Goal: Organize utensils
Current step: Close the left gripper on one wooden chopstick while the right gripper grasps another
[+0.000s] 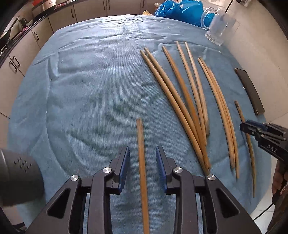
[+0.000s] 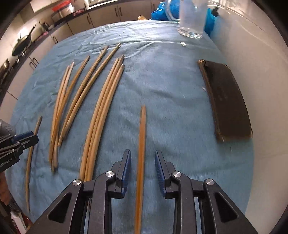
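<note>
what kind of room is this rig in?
Likely a home kitchen: cabinets under a dark countertop, a pan on it, and chopsticks on a blue tablecloth by a glass mug.

Your table cloth [image 1: 86, 90] is pale blue with a fine ribbed weave. The chopsticks [image 1: 180, 93] are light tan wood; the one [image 2: 141, 153] between your right gripper's pads is deeper orange-brown. The pads [image 2: 126, 169] are blue on black frames. Far off, the bag [image 1: 180, 9] is bright blue.
</note>
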A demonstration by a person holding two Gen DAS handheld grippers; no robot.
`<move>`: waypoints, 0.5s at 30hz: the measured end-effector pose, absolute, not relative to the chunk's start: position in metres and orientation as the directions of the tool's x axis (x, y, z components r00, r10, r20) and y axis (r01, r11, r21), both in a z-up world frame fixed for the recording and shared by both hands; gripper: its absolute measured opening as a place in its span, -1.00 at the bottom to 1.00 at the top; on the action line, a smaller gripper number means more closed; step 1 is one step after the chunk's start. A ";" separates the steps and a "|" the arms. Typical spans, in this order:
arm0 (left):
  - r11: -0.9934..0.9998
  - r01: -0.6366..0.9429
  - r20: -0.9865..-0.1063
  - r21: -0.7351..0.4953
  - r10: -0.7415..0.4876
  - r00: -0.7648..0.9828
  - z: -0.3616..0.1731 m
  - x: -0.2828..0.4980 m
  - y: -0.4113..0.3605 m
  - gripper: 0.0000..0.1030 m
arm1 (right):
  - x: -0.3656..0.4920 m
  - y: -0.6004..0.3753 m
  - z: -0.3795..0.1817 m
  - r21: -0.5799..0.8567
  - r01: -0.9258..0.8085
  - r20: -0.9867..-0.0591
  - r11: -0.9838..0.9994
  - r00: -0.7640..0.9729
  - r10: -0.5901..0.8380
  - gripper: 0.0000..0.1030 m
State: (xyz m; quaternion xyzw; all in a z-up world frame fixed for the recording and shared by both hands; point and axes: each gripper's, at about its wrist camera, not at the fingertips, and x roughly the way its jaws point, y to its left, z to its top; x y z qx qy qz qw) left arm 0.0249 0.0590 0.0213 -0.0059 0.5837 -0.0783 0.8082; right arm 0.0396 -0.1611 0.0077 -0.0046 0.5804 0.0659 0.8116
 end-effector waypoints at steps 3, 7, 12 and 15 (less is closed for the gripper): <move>0.988 0.135 -0.946 -0.078 -0.116 0.302 0.022 0.032 0.055 -0.44 | 0.053 -0.155 0.007 0.041 -0.128 -0.954 0.991 0.290 0.077 -0.43; 0.985 0.169 -0.940 -0.030 -0.085 0.331 0.021 0.029 0.048 -0.84 | 0.061 -0.146 0.006 0.030 -0.136 -0.956 0.990 0.286 0.068 -0.83; 0.985 0.145 -0.905 -0.090 -0.141 0.402 0.036 0.009 0.061 -0.87 | 0.045 -0.150 0.014 0.054 -0.133 -0.929 0.990 0.356 0.099 -0.86; 0.981 0.133 -0.871 -0.144 -0.190 0.454 0.058 -0.010 0.074 -0.87 | 0.024 -0.159 0.039 0.125 -0.123 -0.888 0.984 0.428 0.166 -0.86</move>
